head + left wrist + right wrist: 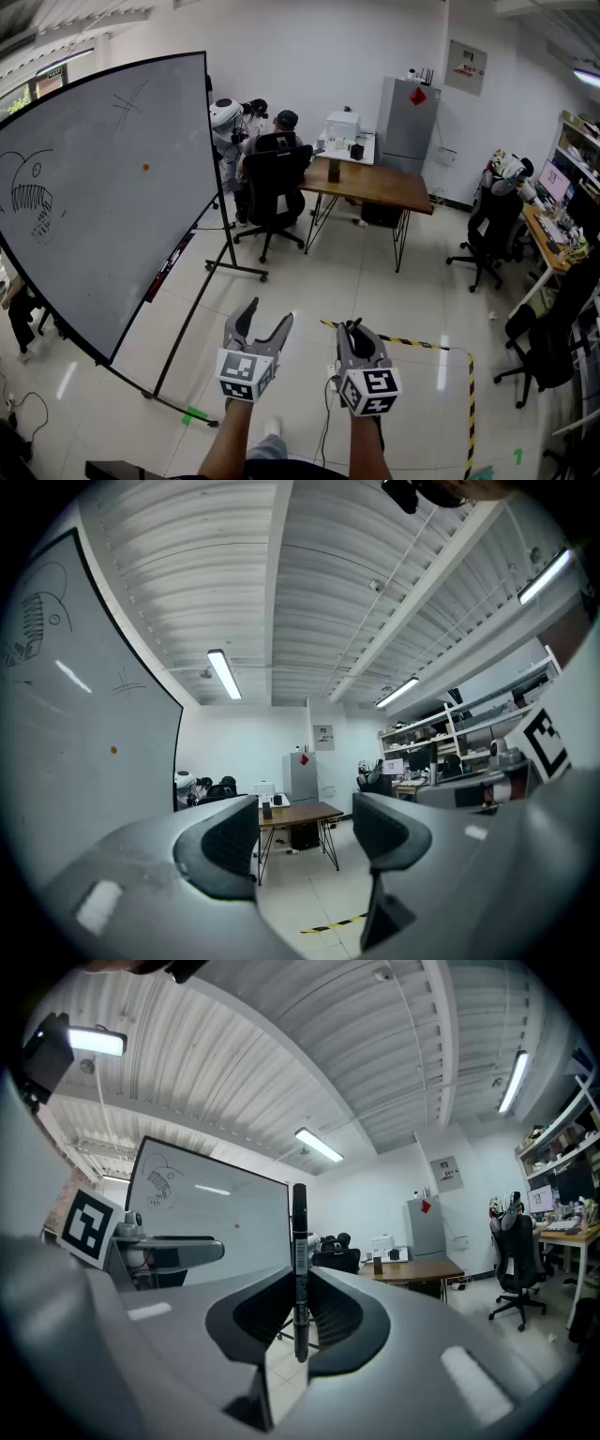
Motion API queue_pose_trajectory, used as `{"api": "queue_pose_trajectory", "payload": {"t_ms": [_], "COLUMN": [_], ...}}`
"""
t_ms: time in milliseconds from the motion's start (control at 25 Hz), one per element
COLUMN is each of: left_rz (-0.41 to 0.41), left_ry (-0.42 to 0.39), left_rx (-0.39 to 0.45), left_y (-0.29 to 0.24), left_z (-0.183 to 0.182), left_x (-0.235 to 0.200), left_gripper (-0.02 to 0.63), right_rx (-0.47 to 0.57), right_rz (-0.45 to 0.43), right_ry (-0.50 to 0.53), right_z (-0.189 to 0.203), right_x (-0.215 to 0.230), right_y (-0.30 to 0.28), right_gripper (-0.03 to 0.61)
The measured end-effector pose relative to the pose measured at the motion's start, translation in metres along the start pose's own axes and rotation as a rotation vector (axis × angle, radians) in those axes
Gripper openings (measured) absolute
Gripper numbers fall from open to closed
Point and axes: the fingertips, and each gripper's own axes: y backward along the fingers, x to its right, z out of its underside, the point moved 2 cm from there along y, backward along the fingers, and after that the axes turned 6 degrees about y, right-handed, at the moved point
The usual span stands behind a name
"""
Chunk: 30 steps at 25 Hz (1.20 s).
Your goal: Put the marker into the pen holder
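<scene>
A black marker (299,1232) stands upright between the jaws of my right gripper (300,1290), which is shut on it. In the head view this gripper (352,327) is low in the middle, above the tiled floor, and only the marker's dark tip shows. My left gripper (269,312) is beside it on the left, open and empty; its own view shows nothing between its jaws (305,841). A small black container (334,172) stands on the wooden table (375,184) far ahead. I cannot tell whether it is the pen holder.
A large whiteboard on a stand (103,197) fills the left. A person sits in a black office chair (275,187) at the table. A grey cabinet (410,112) stands behind it. More chairs (487,230) and a desk line the right. Yellow-black tape (412,343) marks the floor.
</scene>
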Motion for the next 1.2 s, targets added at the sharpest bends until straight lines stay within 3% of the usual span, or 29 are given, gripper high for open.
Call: {"api": "queue_pose_trajectory", "payload": {"t_ms": [280,520,800,1200], "left_rz": [0.036,0.055,0.097,0.056], "left_ry": [-0.028,-0.021,-0.002,-0.004], "left_rx": [0.037,0.029,0.014,-0.004], "left_y": [-0.057,-0.098,-0.136,-0.249], "left_z": [-0.022,-0.024,-0.014,-0.024], "left_x": [-0.096,-0.152,-0.182,-0.208], "left_gripper": [0.316,0.316,0.316,0.316], "right_rx": [0.008,0.016,-0.016,0.01], "right_rz": [0.003,0.0,0.02,-0.036], "right_ry": [0.001,0.028,0.04,0.019], "right_z": [-0.018,-0.032,-0.023,-0.036], "right_x": [-0.022,-0.031,-0.026,0.041], "right_y": [-0.113,-0.186,-0.235,-0.333], "right_gripper": [0.051,0.051,0.051,0.051]}}
